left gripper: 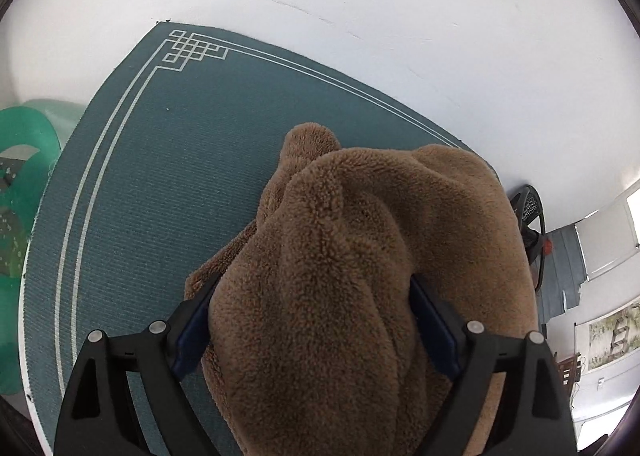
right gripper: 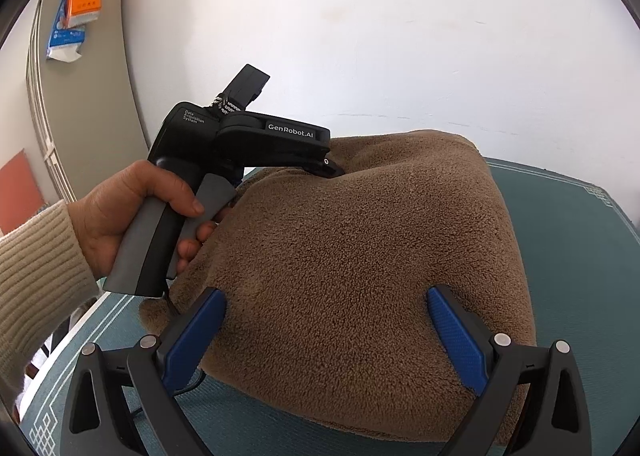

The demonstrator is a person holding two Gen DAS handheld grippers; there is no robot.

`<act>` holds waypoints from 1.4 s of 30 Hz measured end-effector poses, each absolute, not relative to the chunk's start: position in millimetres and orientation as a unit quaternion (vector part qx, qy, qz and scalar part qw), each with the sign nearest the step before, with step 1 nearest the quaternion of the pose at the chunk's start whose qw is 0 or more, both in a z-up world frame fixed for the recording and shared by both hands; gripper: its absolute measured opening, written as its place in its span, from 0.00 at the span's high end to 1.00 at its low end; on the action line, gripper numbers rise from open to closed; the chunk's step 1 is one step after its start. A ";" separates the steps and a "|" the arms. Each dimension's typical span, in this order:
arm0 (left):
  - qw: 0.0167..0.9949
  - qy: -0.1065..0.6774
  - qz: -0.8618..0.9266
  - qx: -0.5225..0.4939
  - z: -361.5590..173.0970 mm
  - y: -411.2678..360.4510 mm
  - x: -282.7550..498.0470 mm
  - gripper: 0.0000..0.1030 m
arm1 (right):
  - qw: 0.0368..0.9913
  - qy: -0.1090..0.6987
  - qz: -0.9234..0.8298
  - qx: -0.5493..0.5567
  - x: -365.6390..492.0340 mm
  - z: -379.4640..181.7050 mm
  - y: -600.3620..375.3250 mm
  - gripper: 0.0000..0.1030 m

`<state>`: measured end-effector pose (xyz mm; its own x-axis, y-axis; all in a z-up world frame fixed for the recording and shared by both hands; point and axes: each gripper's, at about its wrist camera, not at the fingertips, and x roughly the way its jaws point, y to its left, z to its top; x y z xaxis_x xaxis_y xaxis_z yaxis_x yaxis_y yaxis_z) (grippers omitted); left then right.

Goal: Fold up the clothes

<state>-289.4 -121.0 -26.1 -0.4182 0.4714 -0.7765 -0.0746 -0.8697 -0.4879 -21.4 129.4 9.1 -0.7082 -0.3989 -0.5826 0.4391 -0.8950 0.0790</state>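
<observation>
Clearly, from the left wrist, the left gripper (left gripper: 312, 320) has a thick bunch of the brown fleece garment (left gripper: 360, 276) packed between its widely spread blue pads (left gripper: 192, 340); whether they actually pinch it I cannot tell. The fleece is heaped on the teal mat (left gripper: 152, 176), probably gathered for a fold. From the right wrist, the right gripper (right gripper: 326, 336) stands spread wide against the same garment's (right gripper: 360, 256) near edge, seemingly bracing it, while the left hand (right gripper: 132, 216) squeezes its tool's handle, nose buried in fleece.
</observation>
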 end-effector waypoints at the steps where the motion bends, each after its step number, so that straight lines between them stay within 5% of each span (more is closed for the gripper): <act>1: 0.164 -0.196 0.818 -0.515 -24.6 -122.4 -288.7 0.12 | 0.228 0.031 -0.924 0.307 -20.6 9.5 129.9 0.01; 12: 0.124 -0.238 0.833 -0.484 5.9 -161.2 -219.3 0.11 | 0.233 0.024 -0.924 0.304 -20.7 9.7 131.6 0.01; 20: 0.090 -0.201 0.875 -0.431 16.3 -132.5 -132.6 0.10 | 0.258 0.018 -0.917 0.303 -16.1 24.9 145.8 0.01; 25: 0.105 -0.169 0.889 -0.413 53.9 -115.4 -96.0 0.10 | 0.260 -0.054 -0.914 0.308 -9.3 62.4 196.5 0.01; 32: 0.049 -0.032 0.941 -0.332 111.1 -63.9 -41.6 0.01 | 0.217 -0.038 -0.924 0.313 8.3 105.4 244.2 0.01; 42: 0.025 -0.036 0.939 -0.341 93.9 -36.0 -9.7 0.01 | 0.190 -0.007 -0.923 0.333 42.5 103.0 251.3 0.01</act>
<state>-9.7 -36.0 93.9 -0.7664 0.0712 -0.6384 -0.0223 -0.9962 -0.0843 42.5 251.3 103.0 -0.7053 -0.3559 -0.6131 0.3470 -0.9275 0.1392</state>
